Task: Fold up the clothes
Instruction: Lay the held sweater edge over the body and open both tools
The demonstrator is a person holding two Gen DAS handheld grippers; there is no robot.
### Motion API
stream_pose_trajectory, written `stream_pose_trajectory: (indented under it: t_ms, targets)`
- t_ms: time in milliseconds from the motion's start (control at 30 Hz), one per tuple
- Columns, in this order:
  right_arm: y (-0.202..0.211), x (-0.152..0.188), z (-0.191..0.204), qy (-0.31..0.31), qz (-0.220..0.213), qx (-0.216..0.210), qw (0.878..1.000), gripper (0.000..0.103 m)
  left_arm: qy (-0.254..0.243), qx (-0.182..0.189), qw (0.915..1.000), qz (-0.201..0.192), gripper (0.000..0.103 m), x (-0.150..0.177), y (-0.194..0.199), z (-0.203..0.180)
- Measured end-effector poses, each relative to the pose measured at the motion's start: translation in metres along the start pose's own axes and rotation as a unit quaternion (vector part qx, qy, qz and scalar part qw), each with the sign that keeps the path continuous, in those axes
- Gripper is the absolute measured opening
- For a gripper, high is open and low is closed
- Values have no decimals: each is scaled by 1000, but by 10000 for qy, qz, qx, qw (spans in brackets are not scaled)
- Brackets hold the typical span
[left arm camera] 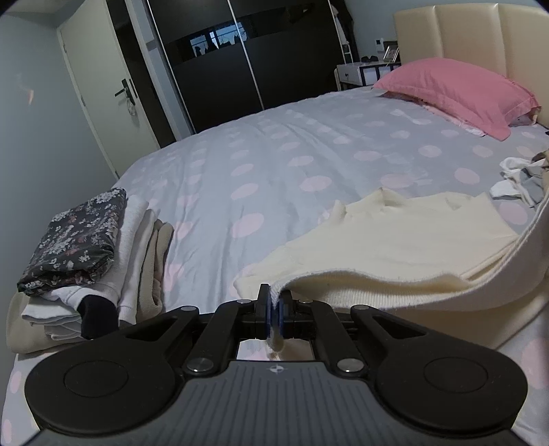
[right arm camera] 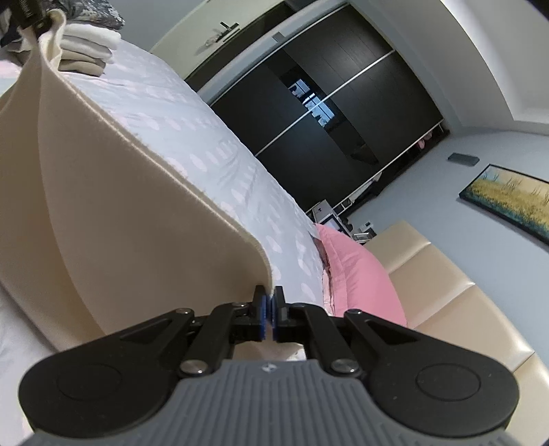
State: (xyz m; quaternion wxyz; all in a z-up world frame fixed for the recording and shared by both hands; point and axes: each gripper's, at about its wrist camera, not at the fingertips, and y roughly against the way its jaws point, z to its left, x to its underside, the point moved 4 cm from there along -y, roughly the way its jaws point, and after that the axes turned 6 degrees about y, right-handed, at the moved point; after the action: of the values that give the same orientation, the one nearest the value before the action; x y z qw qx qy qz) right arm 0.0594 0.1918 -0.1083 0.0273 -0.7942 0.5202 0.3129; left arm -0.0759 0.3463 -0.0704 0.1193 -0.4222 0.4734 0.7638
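A cream knit sweater (left arm camera: 394, 240) lies partly on the polka-dot bed (left arm camera: 260, 164), its near hem lifted off the cover. My left gripper (left arm camera: 274, 302) is shut on one corner of that hem. My right gripper (right arm camera: 269, 302) is shut on the other corner, and the sweater (right arm camera: 120, 223) stretches from it as a taut sheet toward the left gripper (right arm camera: 32, 15), seen at the top left of the right wrist view. The rest of the sweater rests flat on the bed.
A stack of folded clothes (left arm camera: 85, 260) with a dark floral piece on top sits at the bed's left edge; it also shows in the right wrist view (right arm camera: 89, 44). A pink pillow (left arm camera: 453, 89) lies by the cream headboard (left arm camera: 480, 31). Loose unfolded clothes (left arm camera: 521, 178) lie at the right.
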Motion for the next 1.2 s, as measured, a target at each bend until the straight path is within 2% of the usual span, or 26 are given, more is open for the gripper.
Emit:
stream_pose_trajectory:
  t_ms: [467, 733, 933, 1200]
  targets:
    - [-69, -10, 4, -133, 166, 11, 9998, 4, 159, -9, 9998, 106, 2, -20, -64, 2]
    - [-86, -11, 21, -80, 232, -69, 9997, 4, 146, 84, 9993, 330, 2, -12, -102, 3]
    - [-92, -13, 20, -108, 183, -17, 9998, 3, 221, 138, 9992, 312, 2, -15, -111, 3]
    - [-114, -29, -3, -193, 3, 7, 9998, 3, 171, 166, 9997, 19, 2, -50, -111, 9]
